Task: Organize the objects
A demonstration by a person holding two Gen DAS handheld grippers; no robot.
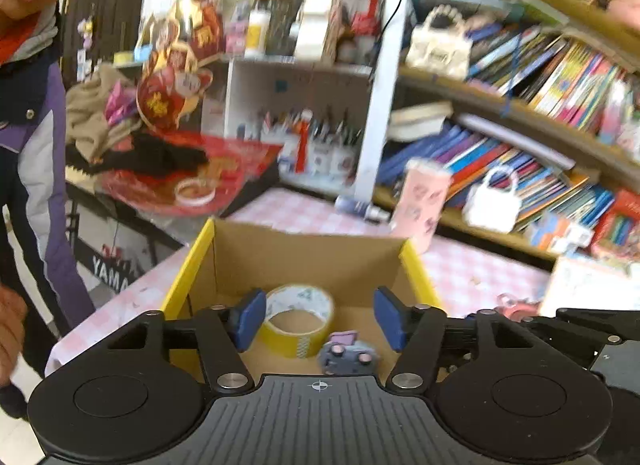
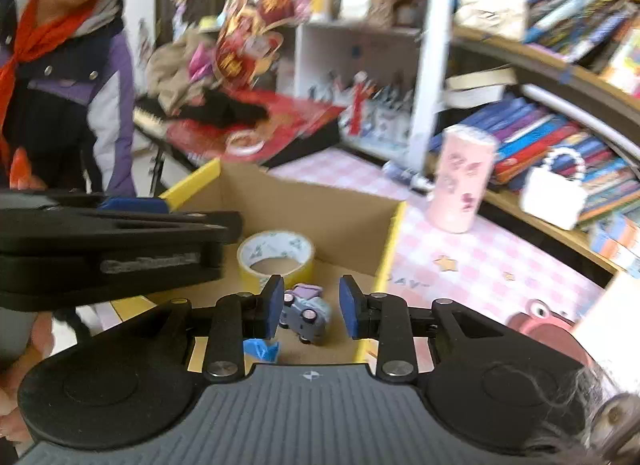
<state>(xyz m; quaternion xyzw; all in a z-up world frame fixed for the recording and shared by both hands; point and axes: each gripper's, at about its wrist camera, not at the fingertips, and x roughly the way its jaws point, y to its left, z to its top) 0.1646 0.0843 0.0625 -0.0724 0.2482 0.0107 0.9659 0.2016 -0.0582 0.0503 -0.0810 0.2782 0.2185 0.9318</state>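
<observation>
An open cardboard box point(image 1: 304, 253) with yellow edges stands on the checked table. On its floor lie a yellow tape roll point(image 1: 298, 321) and a grey-purple toy car point(image 1: 348, 357). My left gripper point(image 1: 320, 319) hangs over the box, open, its blue pads wide apart and gripping nothing. In the right wrist view the box point(image 2: 320, 205) holds the tape roll point(image 2: 276, 255), the toy car point(image 2: 306, 315) and a small blue piece point(image 2: 262, 350). My right gripper point(image 2: 312, 307) is open above the car, pads not pressing it. The left gripper point(image 2: 180, 217) shows side-on at the left.
A tall pink cup point(image 2: 464, 181) stands right of the box on the pink checked cloth point(image 2: 480, 265). A round pink toy point(image 2: 536, 315) lies near the right edge. Bookshelves point(image 1: 540, 105) fill the right. A person in a purple jacket point(image 1: 36, 145) stands at the left.
</observation>
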